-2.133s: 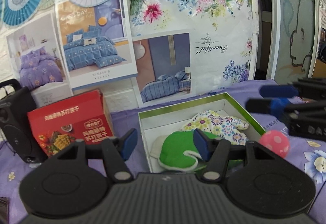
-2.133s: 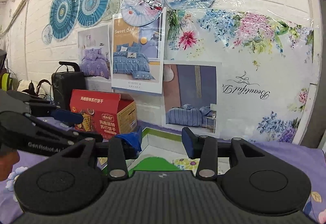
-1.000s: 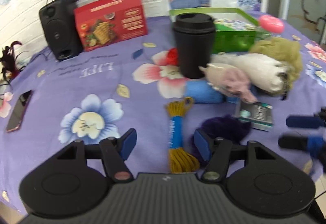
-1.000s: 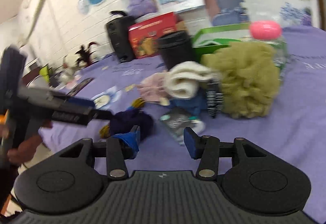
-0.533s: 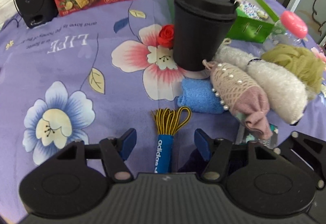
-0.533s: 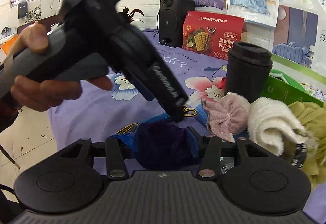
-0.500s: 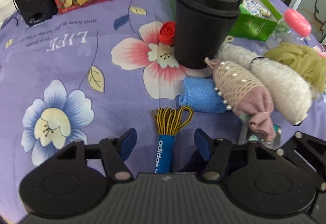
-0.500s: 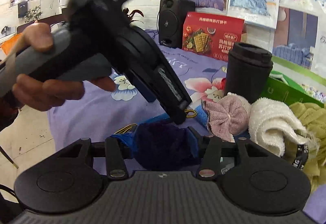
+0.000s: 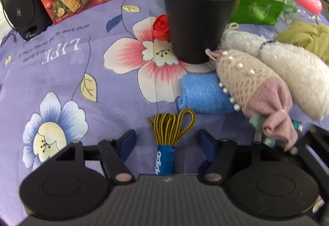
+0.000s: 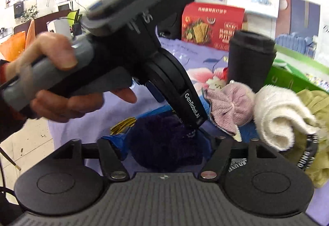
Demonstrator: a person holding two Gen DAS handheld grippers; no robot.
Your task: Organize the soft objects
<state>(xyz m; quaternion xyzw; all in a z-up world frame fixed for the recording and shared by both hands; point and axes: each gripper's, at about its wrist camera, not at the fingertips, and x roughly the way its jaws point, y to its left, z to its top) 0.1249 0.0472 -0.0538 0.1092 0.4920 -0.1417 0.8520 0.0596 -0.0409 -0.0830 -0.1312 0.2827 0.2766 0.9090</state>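
Fingers (image 9: 128, 140) of L gripper (image 9: 167, 140) are being opened wide over yellow-black lace bundle (image 9: 171, 123), not touching it. R gripper (image 10: 164, 143) fingers (image 10: 115, 141) are being spread w/ dark purple pom-pom (image 10: 164, 141) between them on purple floral surface (image 9: 61, 74); contact can't be told.

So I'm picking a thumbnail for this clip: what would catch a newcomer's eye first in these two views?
In the left wrist view, the tall black lidded cup stands mid-table on the purple flowered cloth, a red rose at its base. In the right wrist view, the person's hand holding the left tongs fills the left half, and a dark purple fluffy ball sits between the opening right tongs.
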